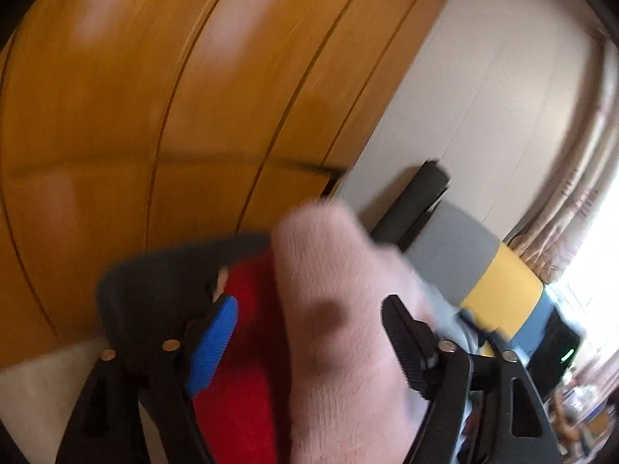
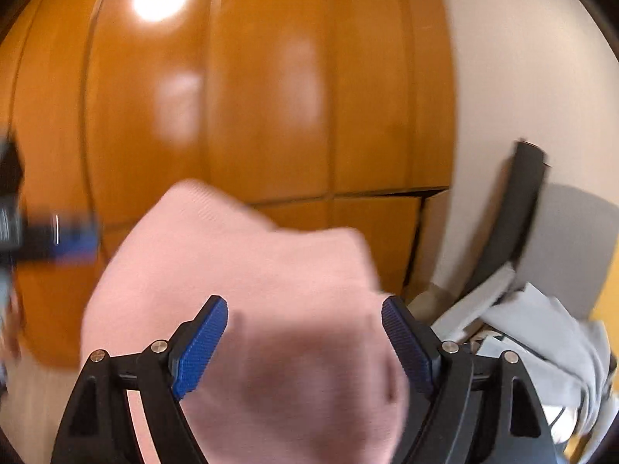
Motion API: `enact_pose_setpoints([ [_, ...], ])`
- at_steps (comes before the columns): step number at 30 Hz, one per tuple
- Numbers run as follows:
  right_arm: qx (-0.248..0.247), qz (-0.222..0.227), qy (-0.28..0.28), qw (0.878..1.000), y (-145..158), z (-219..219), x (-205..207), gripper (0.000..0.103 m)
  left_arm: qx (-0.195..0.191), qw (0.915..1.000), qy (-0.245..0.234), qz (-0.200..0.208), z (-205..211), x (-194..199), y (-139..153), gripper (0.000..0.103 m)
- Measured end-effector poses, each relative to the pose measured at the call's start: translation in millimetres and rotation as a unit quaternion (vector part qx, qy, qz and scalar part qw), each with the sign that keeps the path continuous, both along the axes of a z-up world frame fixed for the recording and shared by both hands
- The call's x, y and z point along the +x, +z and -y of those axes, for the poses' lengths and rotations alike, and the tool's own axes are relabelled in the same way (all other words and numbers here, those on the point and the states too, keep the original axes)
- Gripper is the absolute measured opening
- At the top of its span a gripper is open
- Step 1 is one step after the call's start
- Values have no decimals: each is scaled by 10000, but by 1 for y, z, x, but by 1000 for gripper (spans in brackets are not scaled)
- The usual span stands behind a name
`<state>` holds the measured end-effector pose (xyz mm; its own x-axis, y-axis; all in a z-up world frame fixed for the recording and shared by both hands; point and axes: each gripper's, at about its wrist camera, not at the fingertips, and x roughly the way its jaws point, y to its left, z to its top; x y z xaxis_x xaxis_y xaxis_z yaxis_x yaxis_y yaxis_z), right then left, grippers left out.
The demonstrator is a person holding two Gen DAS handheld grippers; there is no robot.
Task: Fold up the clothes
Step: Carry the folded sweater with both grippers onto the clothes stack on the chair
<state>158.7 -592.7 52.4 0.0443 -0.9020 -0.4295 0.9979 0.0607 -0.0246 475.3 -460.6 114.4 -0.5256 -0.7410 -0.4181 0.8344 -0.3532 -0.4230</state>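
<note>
A pale pink knitted garment [image 1: 340, 309] fills the gap between the fingers of my left gripper [image 1: 309, 301], whose jaws stand wide apart. A red cloth [image 1: 240, 386] lies under it on the left. In the right wrist view the same pink garment [image 2: 251, 270] bulges up between the blue pads [image 2: 201, 344] of my right gripper [image 2: 305, 303], also spread wide. I cannot tell whether either pad presses the fabric. The left gripper [image 2: 73, 236] shows as a blue and black blur at the left edge. Both views are motion-blurred.
An orange wooden wardrobe [image 2: 271, 96] and a white wall [image 1: 483, 96] stand behind. A dark chair back [image 1: 154, 286] sits by the left gripper. Grey clothes [image 2: 534, 332] are heaped on a grey chair [image 2: 568, 239] to the right, near curtains [image 1: 572, 193].
</note>
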Motion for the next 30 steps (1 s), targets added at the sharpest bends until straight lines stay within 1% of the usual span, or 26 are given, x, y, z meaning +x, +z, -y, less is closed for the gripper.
enact_pose_setpoints([
  [2,260,-111,149,9995,-9,11,14,82,-111,9993,-348,128,7,-11,11,82],
  [4,419,206,177,9988,-16,24,16,82,-123,9965,-706,418,18,-28,12,82],
  [5,505,558,216,9969,-19,30,14,82,-75,9950,-774,620,26,-40,10,81],
  [6,618,1021,281,9925,-22,38,9,82,16,9932,-774,868,37,-56,5,79],
  [7,663,1327,289,9885,-25,45,6,82,102,9912,-727,1105,49,-65,-2,76],
  [8,695,1474,233,9864,-28,53,5,82,182,9892,-602,1323,61,-66,-11,72],
  [9,726,1621,176,9839,-32,61,3,82,264,9874,-494,1479,72,-64,-18,65],
  [10,734,1737,123,9820,-35,68,2,82,366,9867,-407,1530,84,-58,-26,62],
  [12,715,1857,120,9799,-39,82,5,82,520,9875,-317,1454,102,-40,-43,62],
  [13,680,1670,105,9835,-41,87,16,82,514,9879,-249,1443,105,-33,-50,62],
  [15,609,1295,74,9897,-44,96,38,82,305,9863,43,1623,100,-24,-63,63],
  [16,530,979,12,9938,-47,96,51,82,232,9857,171,1659,97,-19,-71,63],
  [18,392,390,-78,9984,-55,99,79,82,333,9892,275,1403,96,-5,-80,63],
  [20,370,508,20,9980,-57,97,77,83,372,9918,241,1197,97,-10,-75,63],
  [21,359,567,69,9977,-59,96,75,83,374,9923,214,1157,96,-11,-74,63],
  [23,381,621,47,9973,-49,87,69,82,355,9921,117,1199,89,-11,-69,63],
  [26,414,701,13,9967,-34,73,60,82,349,9939,1,1042,81,-17,-52,68],
  [27,426,728,2,9964,-29,68,57,82,336,9943,-28,1016,79,-19,-46,71],
  [30,389,730,-122,9965,-23,51,53,82,312,9940,-37,1052,72,-22,-36,89],
])
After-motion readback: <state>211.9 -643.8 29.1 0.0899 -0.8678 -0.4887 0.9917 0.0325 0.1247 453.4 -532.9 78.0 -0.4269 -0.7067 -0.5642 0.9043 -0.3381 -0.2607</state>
